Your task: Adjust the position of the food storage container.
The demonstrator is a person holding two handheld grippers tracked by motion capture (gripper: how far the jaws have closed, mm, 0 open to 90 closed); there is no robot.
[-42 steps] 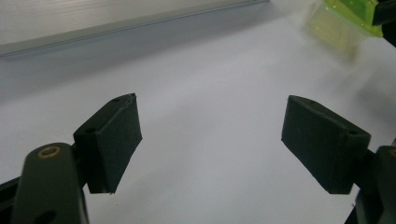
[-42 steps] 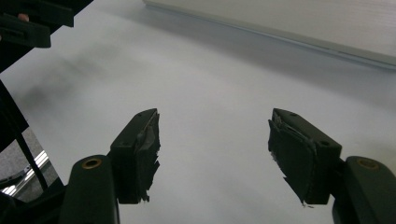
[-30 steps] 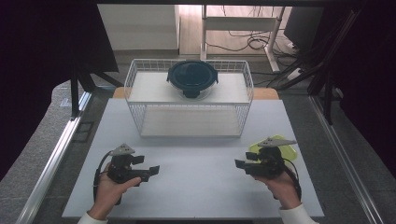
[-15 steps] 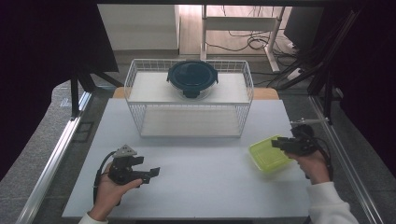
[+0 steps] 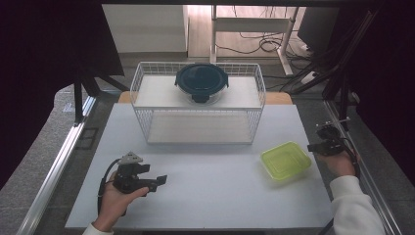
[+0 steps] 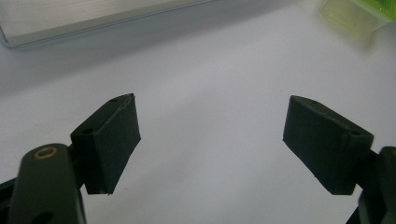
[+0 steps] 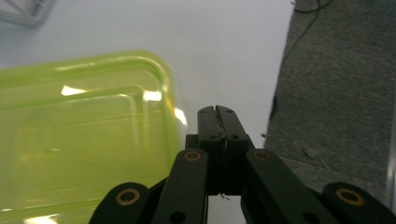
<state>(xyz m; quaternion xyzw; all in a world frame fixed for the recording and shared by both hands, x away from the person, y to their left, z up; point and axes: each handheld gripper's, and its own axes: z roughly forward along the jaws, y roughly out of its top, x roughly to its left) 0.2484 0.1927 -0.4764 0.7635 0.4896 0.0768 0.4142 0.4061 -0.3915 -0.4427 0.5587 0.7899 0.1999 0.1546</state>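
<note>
A lime-green translucent container lies on the white table at the right. My right gripper sits just right of it at the table's edge, apart from it. In the right gripper view the container lies left of the right gripper. Its jaws have just been closing and now meet with nothing between them. My left gripper rests at the front left. In its own view my left gripper stands open over bare table, with the green container far off.
A white wire basket stands at the back middle of the table. A dark blue round lidded container rests on top of it. Grey floor lies just past the table's right edge.
My right gripper has drawn away to the right from the green container, and its jaws have closed. The container stays on the table. The left gripper has not moved.
</note>
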